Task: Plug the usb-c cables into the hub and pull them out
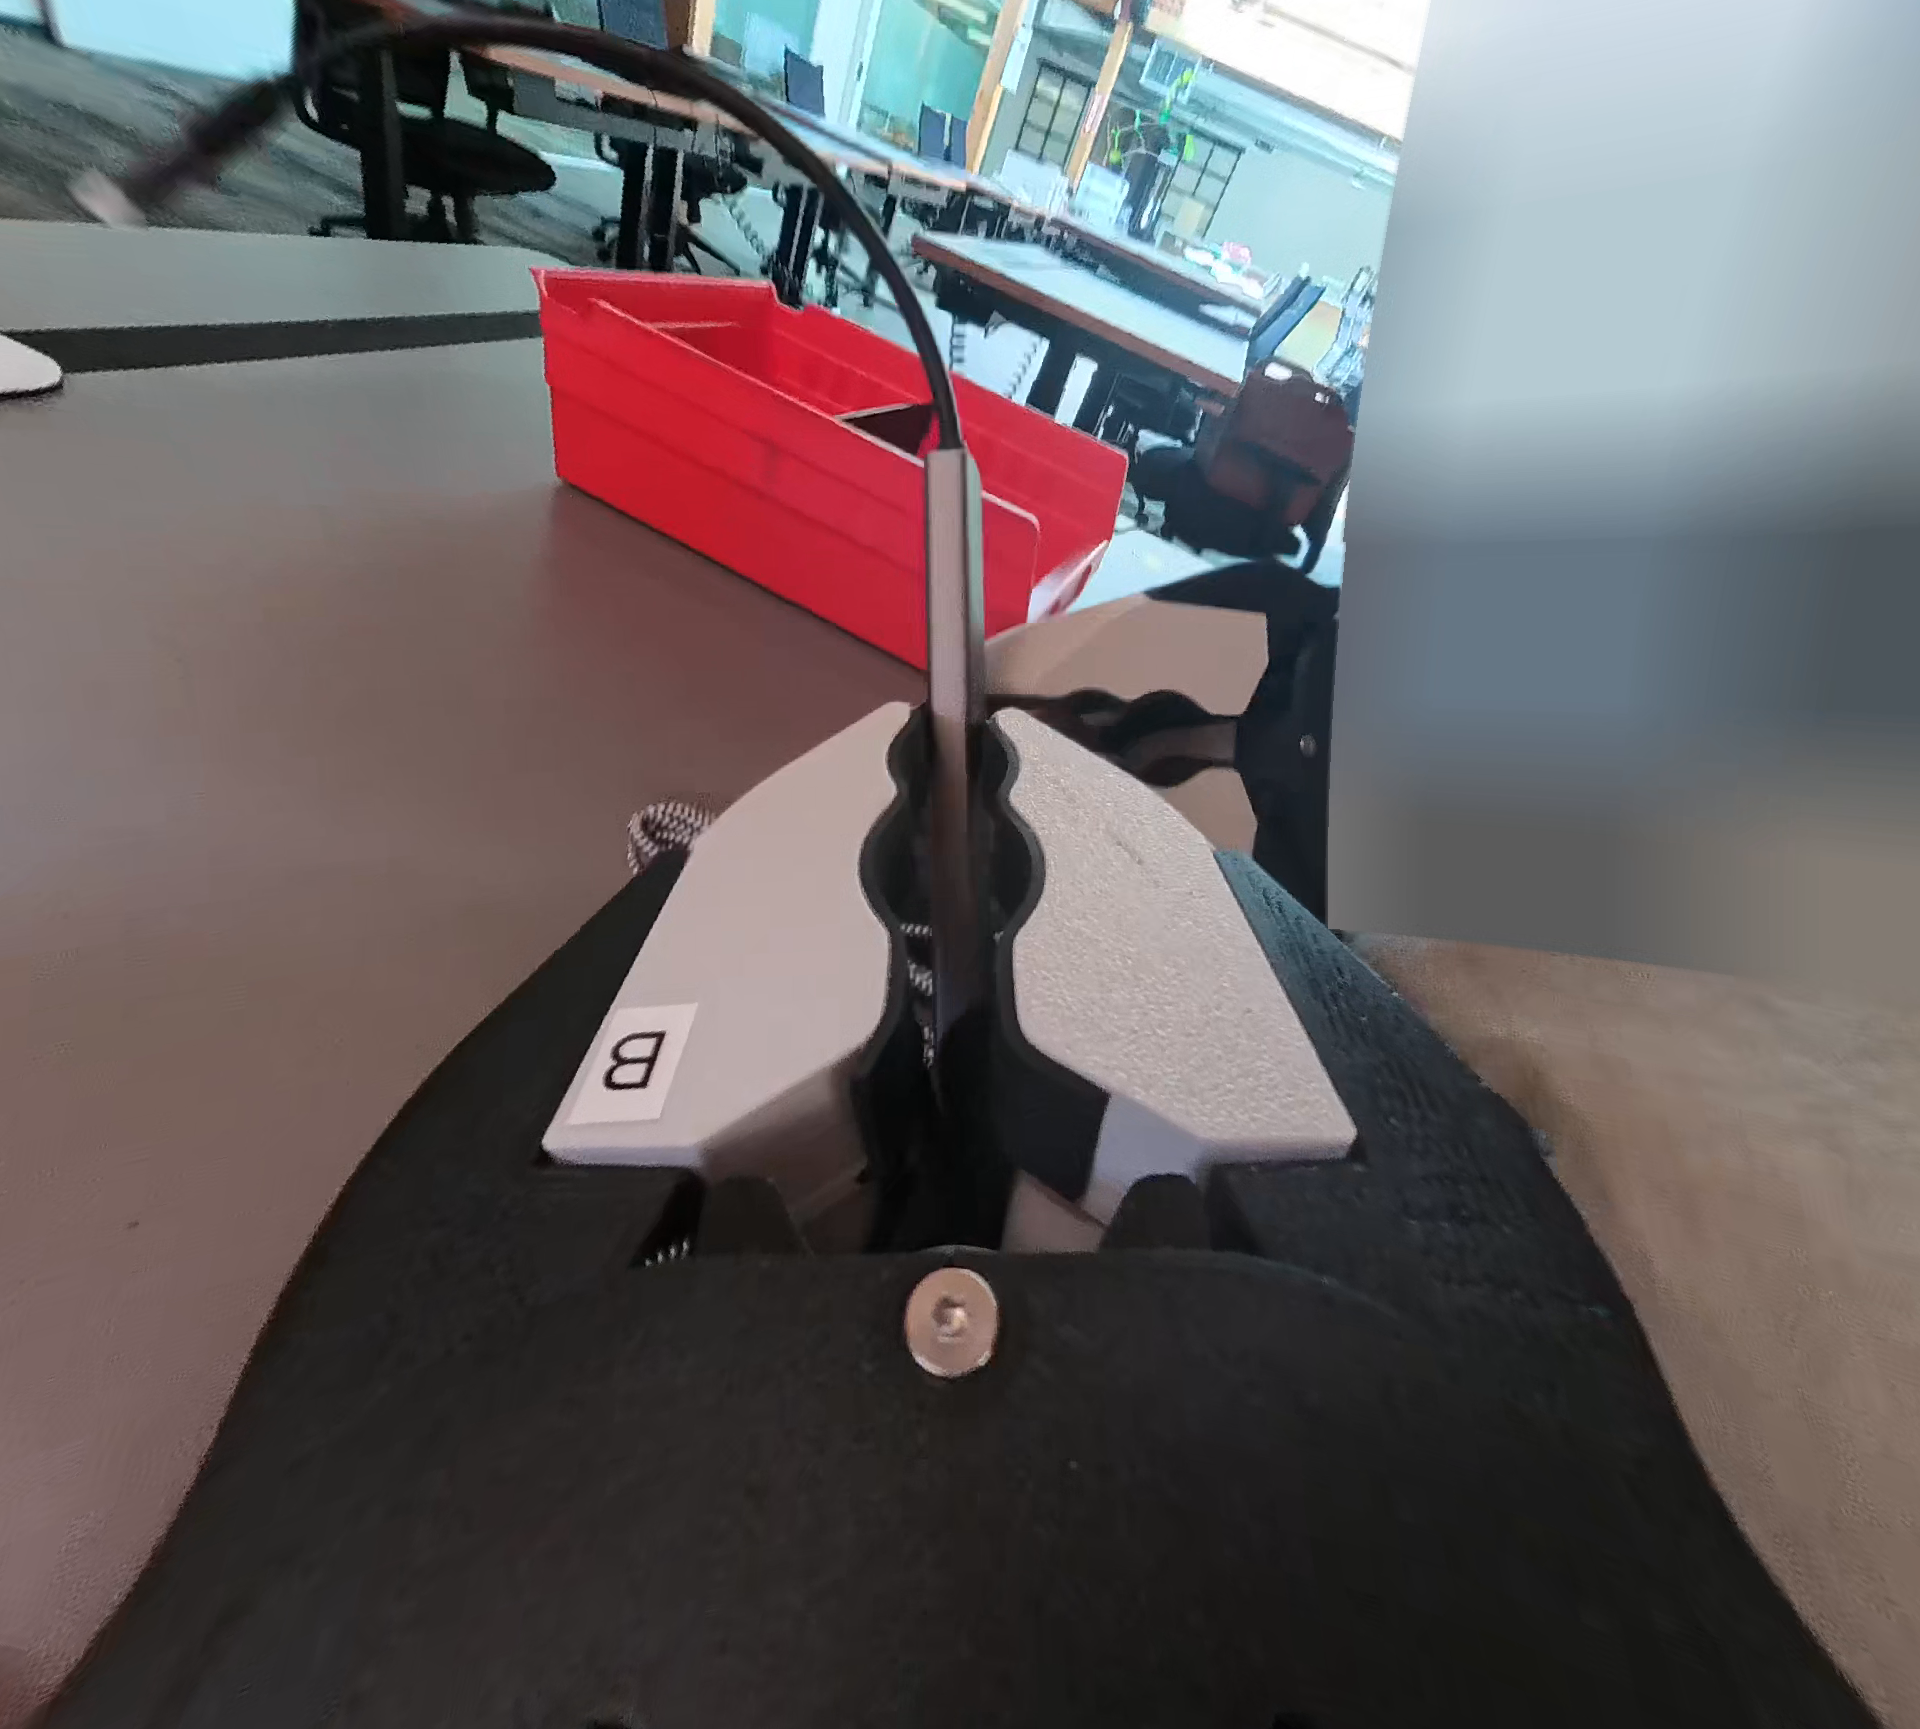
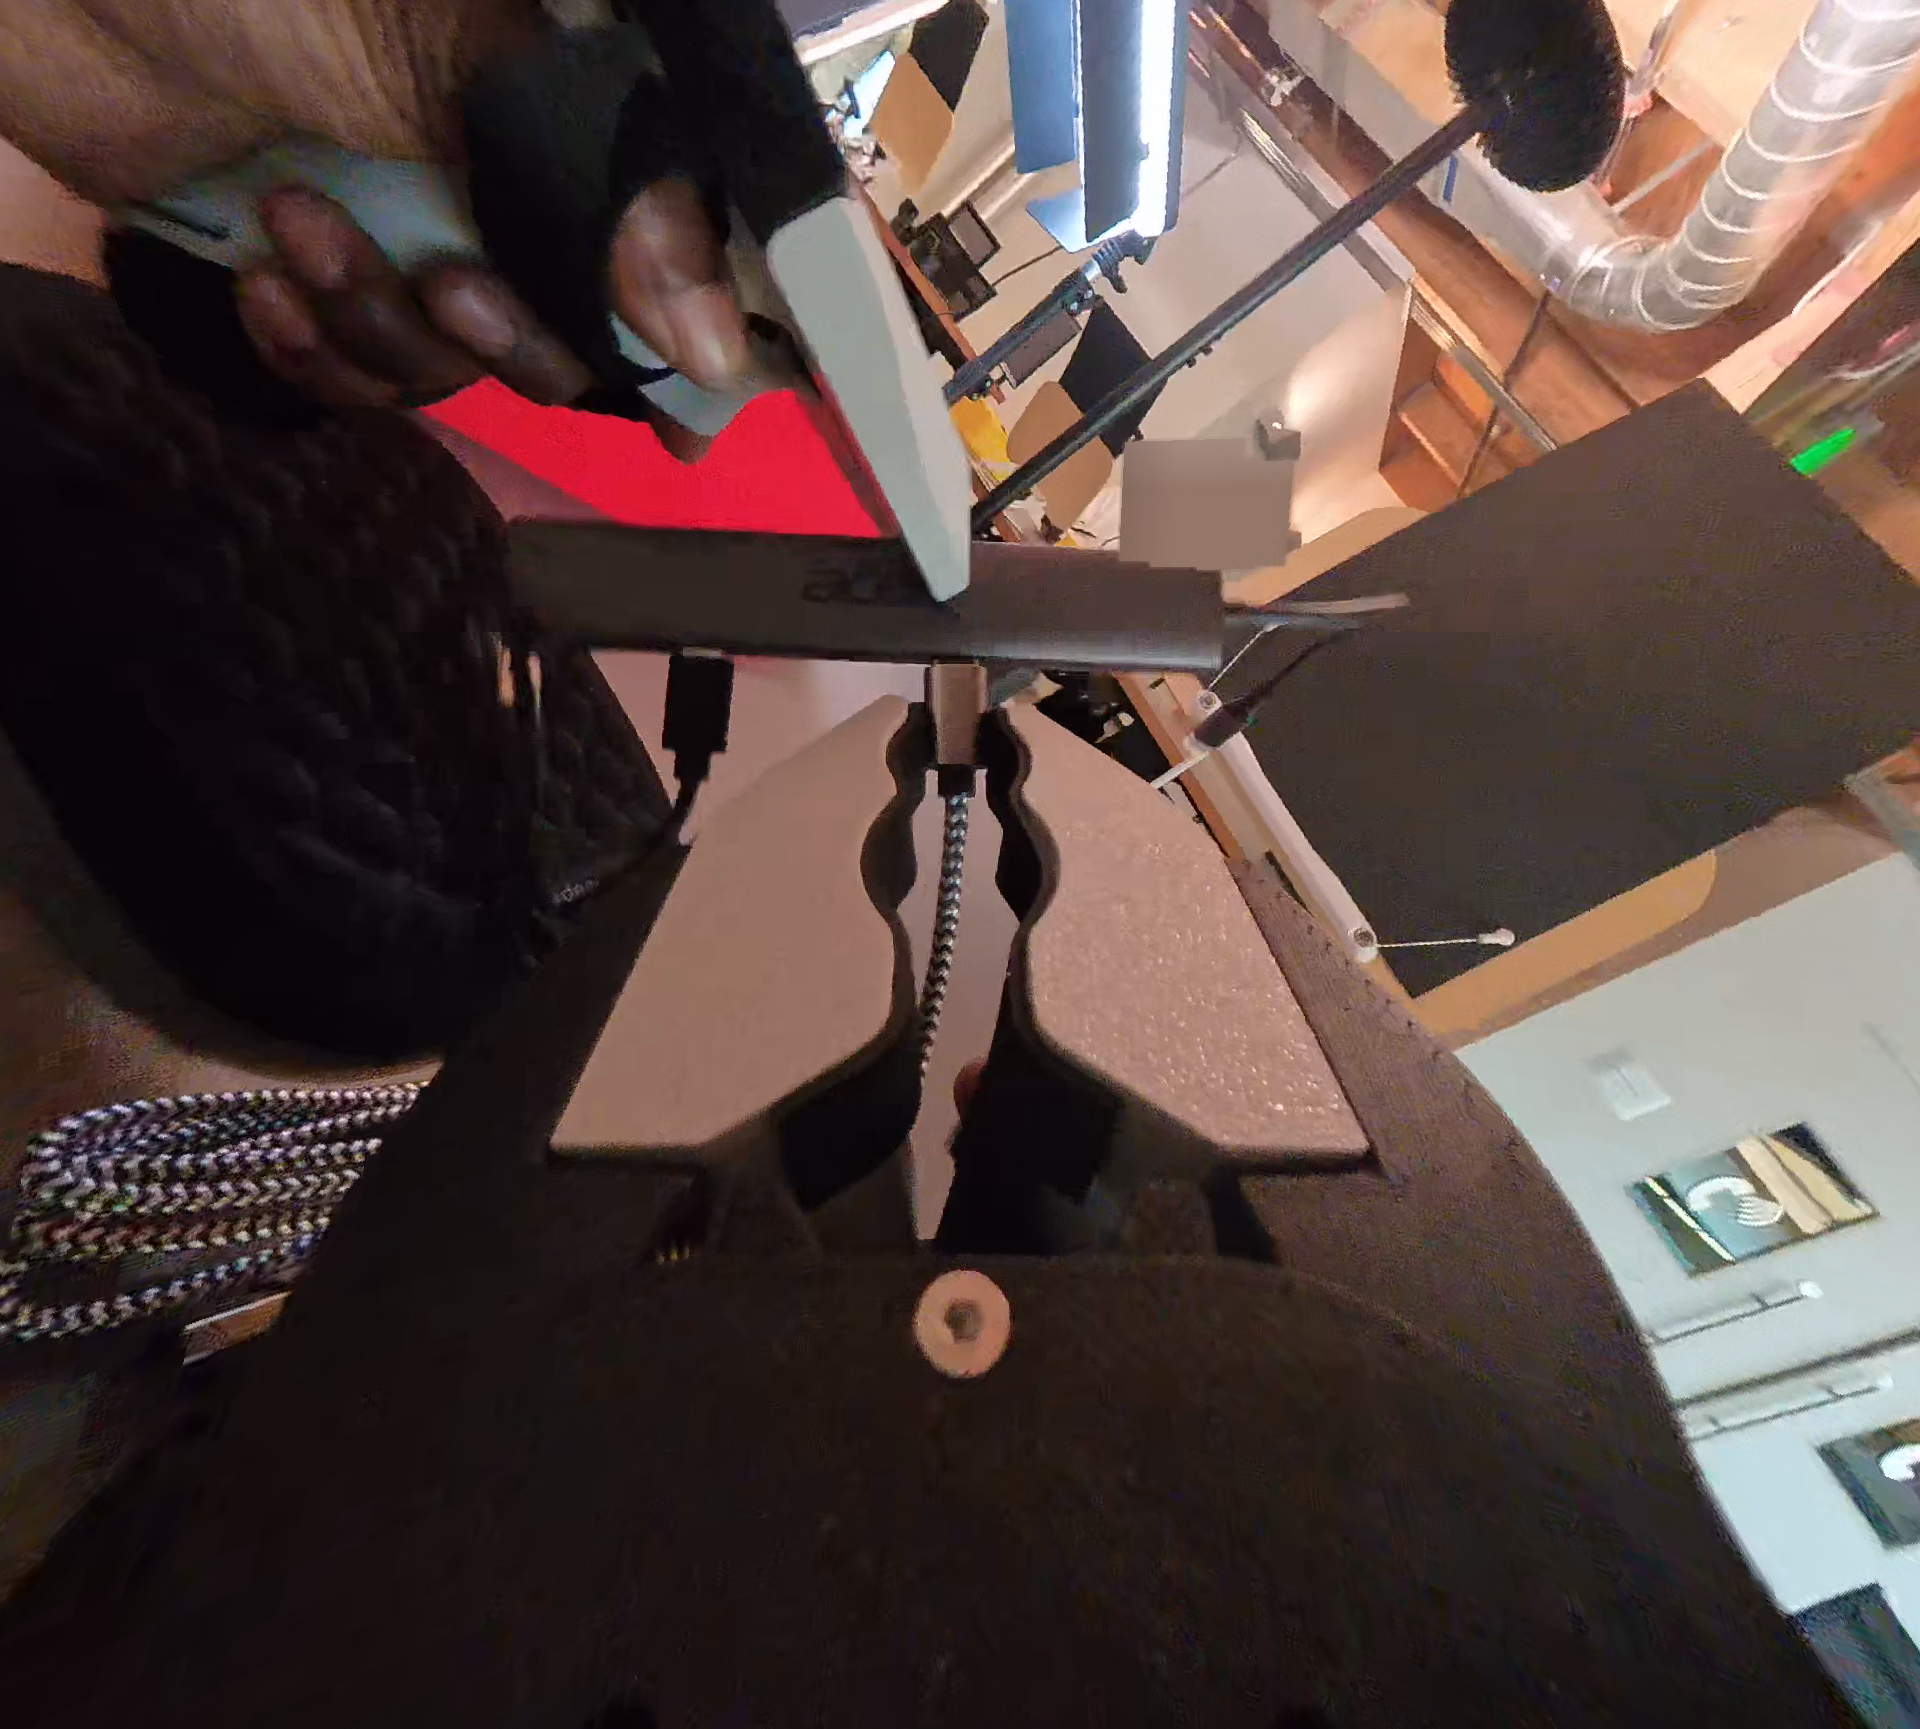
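You have one hub (image 2: 862, 604), a slim dark grey bar, and two cables plugged into its lower edge: one braided black-and-white cable (image 2: 948, 900) with a metal plug, and one plain black cable (image 2: 696, 723) to its left. A third thin black lead (image 1: 665, 58) arcs from the hub's far end up and away to the left, its tip blurred.

Your left gripper (image 1: 951, 734) is clamped on the hub, which stands edge-on between the two grey fingers (image 1: 769, 931) and pokes out beyond their tips. Your right gripper (image 2: 954, 729) is closed on the braided cable's metal plug just below the hub; the cable runs back between the fingers toward the camera. In the right wrist view, the left gripper (image 2: 940, 567) meets the hub from above, with your hand (image 2: 468, 297) around its handle.

One red bin (image 1: 810, 432) sits on the dark table (image 1: 312, 692), beyond the left gripper. More braided cable (image 2: 187, 1191) lies coiled at near left.
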`<state>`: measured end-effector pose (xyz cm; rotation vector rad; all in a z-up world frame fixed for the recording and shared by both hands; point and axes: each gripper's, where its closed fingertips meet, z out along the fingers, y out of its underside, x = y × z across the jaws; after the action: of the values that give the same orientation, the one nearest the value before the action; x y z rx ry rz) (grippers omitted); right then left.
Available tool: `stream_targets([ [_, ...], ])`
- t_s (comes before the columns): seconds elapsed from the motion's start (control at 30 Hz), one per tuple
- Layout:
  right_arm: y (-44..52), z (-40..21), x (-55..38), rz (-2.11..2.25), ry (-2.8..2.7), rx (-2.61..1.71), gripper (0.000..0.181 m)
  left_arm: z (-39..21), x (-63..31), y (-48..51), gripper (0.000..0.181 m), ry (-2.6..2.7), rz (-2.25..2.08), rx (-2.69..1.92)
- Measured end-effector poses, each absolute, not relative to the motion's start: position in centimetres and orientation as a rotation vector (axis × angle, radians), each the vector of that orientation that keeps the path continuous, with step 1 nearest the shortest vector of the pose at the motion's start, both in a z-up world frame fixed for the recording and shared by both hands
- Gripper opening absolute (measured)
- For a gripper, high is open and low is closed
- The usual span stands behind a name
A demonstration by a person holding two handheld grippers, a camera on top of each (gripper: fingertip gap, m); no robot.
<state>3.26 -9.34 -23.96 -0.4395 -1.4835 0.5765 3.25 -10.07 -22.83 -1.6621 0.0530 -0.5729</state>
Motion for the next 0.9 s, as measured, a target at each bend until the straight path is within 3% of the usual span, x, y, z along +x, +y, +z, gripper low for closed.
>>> stream_targets([
  [0.17, -9.4, -24.6, 3.4, 0.592, -1.491, -0.471, 0.011, -22.8, 2.8, -10.4, 0.004, 0.040, -0.522, -1.661],
  [0.27, -2.9, -24.7, 3.8, 0.683, -1.428, -0.698, 0.011, -17.2, -4.5, -16.3, 0.000, -0.162, -0.305, -1.355],
  [0.37, -5.8, -22.9, 2.5, 0.672, -1.465, -0.526, 0.011, -20.1, 3.6, -10.8, 0.000, 0.088, -0.461, -1.594],
  [0.53, -6.0, -22.9, 3.3, 0.732, -1.498, -0.530, 0.011, -21.2, 0.9, -10.4, 0.000, 0.116, -0.344, -1.683],
  [0.57, -6.2, -22.8, 3.3, 0.710, -1.502, -0.535, 0.011, -21.9, 1.5, -9.9, 0.005, 0.155, -0.332, -1.725],
  [0.6, -6.3, -22.7, 3.1, 0.678, -1.506, -0.553, 0.011, -22.6, 1.3, -9.1, 0.060, 0.124, -0.258, -1.767],
  [0.63, -6.4, -22.7, 2.9, 0.655, -1.504, -0.577, 0.011, -23.2, 1.8, -8.6, 0.066, 0.165, -0.207, -1.804],
  [0.9, -6.3, -22.5, 2.5, 0.642, -1.421, -0.764, 0.011, -22.9, 0.4, -7.7, 0.048, 0.232, 0.291, -1.826],
])
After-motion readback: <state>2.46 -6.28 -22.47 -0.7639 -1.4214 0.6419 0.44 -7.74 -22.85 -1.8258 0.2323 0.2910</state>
